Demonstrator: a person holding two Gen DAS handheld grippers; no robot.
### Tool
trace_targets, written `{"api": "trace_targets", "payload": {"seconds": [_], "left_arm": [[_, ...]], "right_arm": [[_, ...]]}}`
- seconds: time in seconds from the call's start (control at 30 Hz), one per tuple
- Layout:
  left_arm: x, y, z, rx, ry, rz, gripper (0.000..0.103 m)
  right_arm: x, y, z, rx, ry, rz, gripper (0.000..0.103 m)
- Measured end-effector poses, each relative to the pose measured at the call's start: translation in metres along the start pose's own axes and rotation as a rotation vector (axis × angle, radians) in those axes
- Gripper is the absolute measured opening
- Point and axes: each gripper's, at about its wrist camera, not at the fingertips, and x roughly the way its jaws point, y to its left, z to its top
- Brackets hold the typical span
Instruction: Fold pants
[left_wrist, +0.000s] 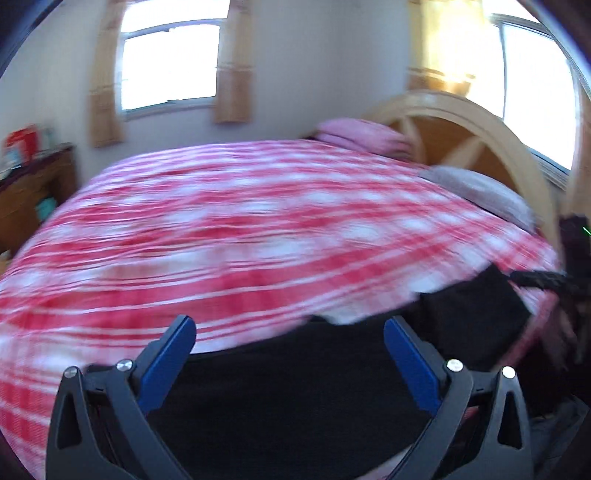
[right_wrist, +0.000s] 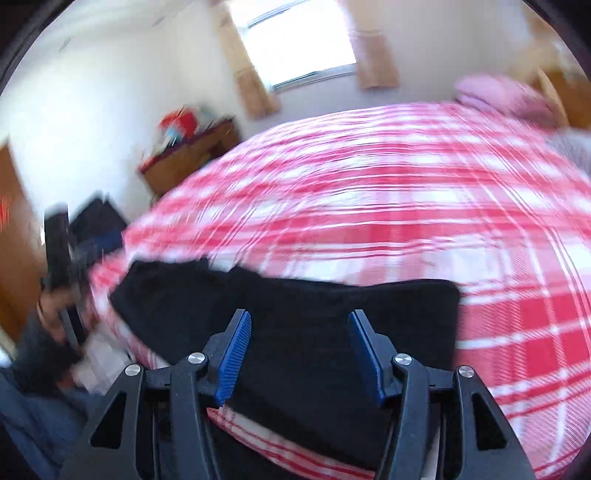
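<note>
The black pants (right_wrist: 303, 291) lie as a broad dark slab on the near edge of the bed, and in the left wrist view the pants (left_wrist: 295, 391) fill the bottom middle. My right gripper (right_wrist: 299, 314) hovers over them, its blue pads apart and nothing pinched between them. My left gripper (left_wrist: 288, 325) stands wide open above the same cloth, with its pads clear of it. In the right wrist view the left gripper (right_wrist: 59, 240) and the hand holding it show blurred at the left edge. Both views are smeared by motion.
A red and white checked cover (left_wrist: 221, 229) spreads over the bed. A pink pillow (left_wrist: 362, 136) and a grey pillow (left_wrist: 484, 195) lie by the arched wooden headboard (left_wrist: 480, 122). A wooden cabinet (right_wrist: 188, 155) stands by the far wall under curtained windows.
</note>
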Motion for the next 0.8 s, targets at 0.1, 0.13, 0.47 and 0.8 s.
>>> {"api": "trace_targets", "payload": {"seconds": [0.1,0.13,0.47,0.8], "left_arm": [[0.039,-0.052,0.011,0.068,0.059,-0.148,0.103],[0.048,-0.066,0.013,0.089,0.072,-0.183,0.103],[0.124,-0.110,-0.007,0.266,0.229,-0.048,0.103],[0.123,-0.091,-0.028,0.189,0.245,-0.048,0.103]], "right_arm": [[0.000,-0.040,0.005,0.145,-0.013,0.052,0.057],[0.005,-0.050,0.006,0.181,-0.009,0.053,0.057],[0.009,-0.060,0.001,0.167,0.047,-0.010,0.057],[-0.024,-0.051,-0.048,0.114,0.134,0.114,0.057]]}}
